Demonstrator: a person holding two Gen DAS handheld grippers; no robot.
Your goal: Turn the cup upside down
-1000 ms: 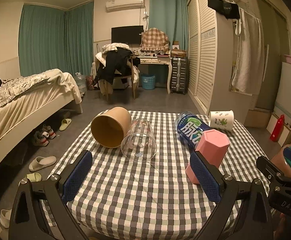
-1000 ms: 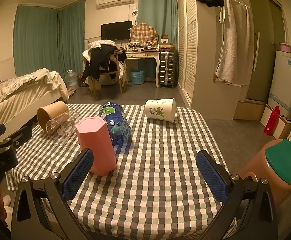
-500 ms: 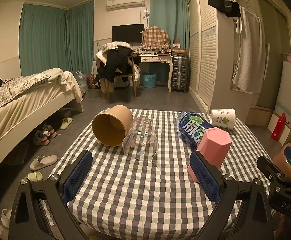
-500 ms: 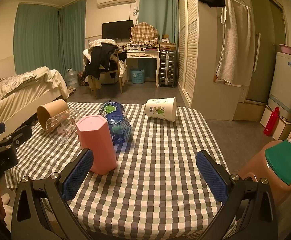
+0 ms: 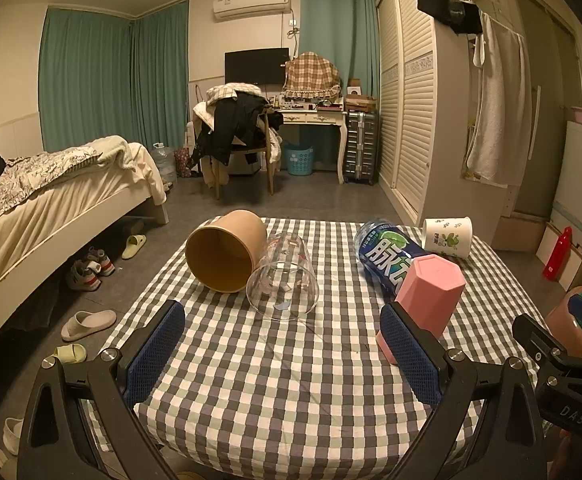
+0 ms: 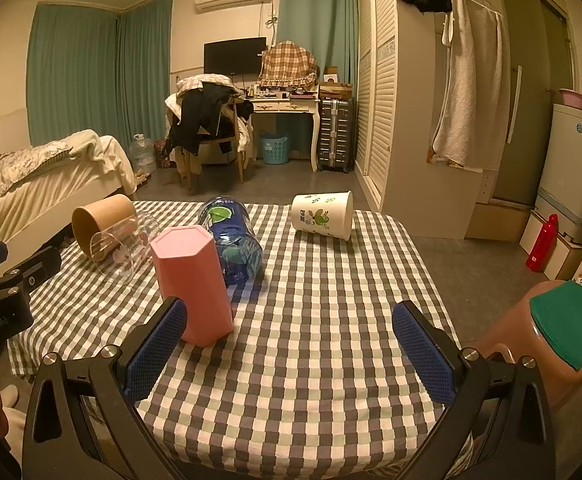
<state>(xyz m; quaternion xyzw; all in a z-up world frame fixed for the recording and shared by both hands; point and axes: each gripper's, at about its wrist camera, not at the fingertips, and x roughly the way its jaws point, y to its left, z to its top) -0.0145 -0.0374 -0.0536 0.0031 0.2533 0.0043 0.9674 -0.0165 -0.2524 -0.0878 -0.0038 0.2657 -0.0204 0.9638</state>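
On the checked tablecloth (image 5: 291,360) a brown paper cup (image 5: 227,256) (image 6: 99,220), a clear glass cup (image 5: 283,284) (image 6: 127,248) and a white leaf-print cup (image 5: 449,236) (image 6: 325,216) lie on their sides. A pink hexagonal cup (image 5: 427,300) (image 6: 193,280) stands mouth down. A blue bottle (image 5: 385,258) (image 6: 235,236) lies behind it. My left gripper (image 5: 283,348) is open and empty, near the table's front edge, in front of the glass cup. My right gripper (image 6: 289,348) is open and empty, right of the pink cup.
A bed (image 5: 51,200) stands to the left, with shoes and slippers (image 5: 89,320) on the floor beside it. A brown stool with a green top (image 6: 563,328) sits at the table's right. A chair, a desk and a wardrobe (image 6: 403,120) stand behind.
Both views have shifted only slightly; the cups and the bottle lie where they were. Both grippers stay open.
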